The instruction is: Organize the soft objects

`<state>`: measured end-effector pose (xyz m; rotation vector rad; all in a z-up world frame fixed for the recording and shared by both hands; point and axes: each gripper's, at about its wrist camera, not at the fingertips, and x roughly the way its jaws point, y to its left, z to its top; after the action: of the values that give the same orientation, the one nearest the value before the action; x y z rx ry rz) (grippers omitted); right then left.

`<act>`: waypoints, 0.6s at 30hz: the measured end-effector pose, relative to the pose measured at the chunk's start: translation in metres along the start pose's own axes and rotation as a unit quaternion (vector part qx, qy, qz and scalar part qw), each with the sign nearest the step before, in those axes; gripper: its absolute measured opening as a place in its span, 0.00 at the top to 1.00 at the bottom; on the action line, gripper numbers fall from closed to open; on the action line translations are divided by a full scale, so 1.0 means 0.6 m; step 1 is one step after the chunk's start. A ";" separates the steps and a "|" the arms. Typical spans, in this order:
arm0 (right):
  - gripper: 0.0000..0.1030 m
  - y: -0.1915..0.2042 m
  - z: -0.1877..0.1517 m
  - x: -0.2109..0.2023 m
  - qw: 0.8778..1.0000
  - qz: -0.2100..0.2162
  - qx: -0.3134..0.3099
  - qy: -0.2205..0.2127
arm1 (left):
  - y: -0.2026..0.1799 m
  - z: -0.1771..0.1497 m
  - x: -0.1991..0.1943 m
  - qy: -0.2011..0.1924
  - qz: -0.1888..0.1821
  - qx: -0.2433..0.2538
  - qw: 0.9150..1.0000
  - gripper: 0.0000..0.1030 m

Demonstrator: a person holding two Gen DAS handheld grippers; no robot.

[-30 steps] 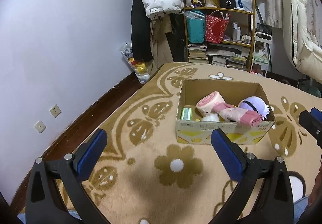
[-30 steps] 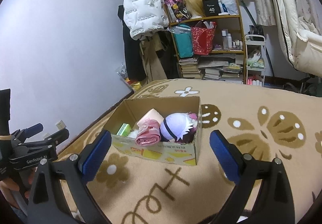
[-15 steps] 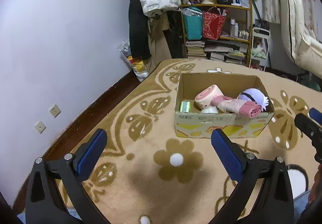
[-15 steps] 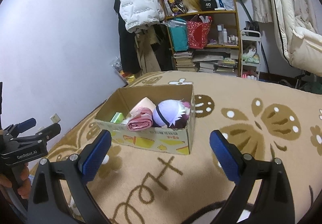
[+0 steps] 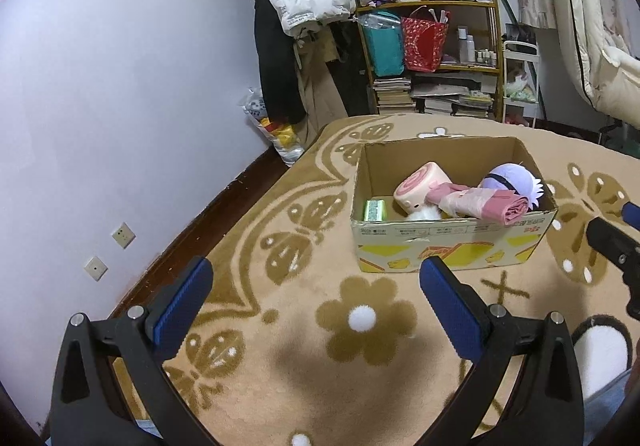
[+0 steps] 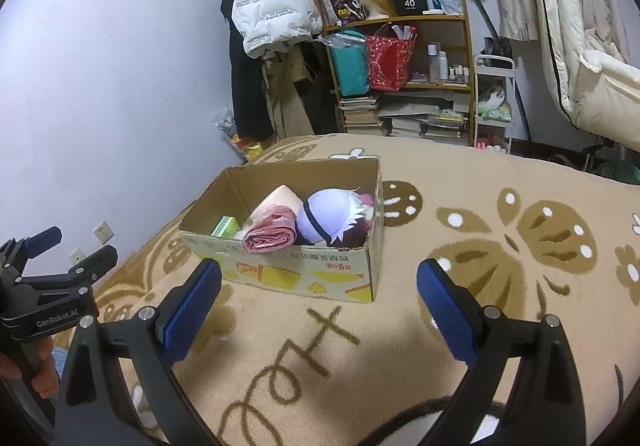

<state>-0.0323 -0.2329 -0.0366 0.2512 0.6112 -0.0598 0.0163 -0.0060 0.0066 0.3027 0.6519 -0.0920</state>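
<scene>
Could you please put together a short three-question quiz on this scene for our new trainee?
1. True or false: both the left tool and the right tool are open and hold nothing.
2. In the box, what lies nearest its right wall in the right wrist view?
A. the green pack
B. the purple plush
C. the pink roll
3. Fill in: the box stands on a patterned ____.

Key
1. True: the fingers of both are spread wide over the rug, short of the box.
2. B.
3. rug.
</scene>
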 end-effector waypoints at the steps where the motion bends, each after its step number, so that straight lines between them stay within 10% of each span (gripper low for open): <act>1: 0.01 0.000 -0.001 0.000 1.000 0.000 0.000 0.000 | 0.000 0.001 0.001 0.001 -0.003 0.001 1.000 0.01; 18: 0.01 -0.002 -0.008 0.008 1.000 -0.002 0.001 0.007 | -0.006 0.000 -0.001 0.000 -0.002 0.005 1.000 0.01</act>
<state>-0.0310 -0.2325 -0.0433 0.2530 0.6252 -0.0621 0.0151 -0.0092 0.0062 0.3117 0.6517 -0.0994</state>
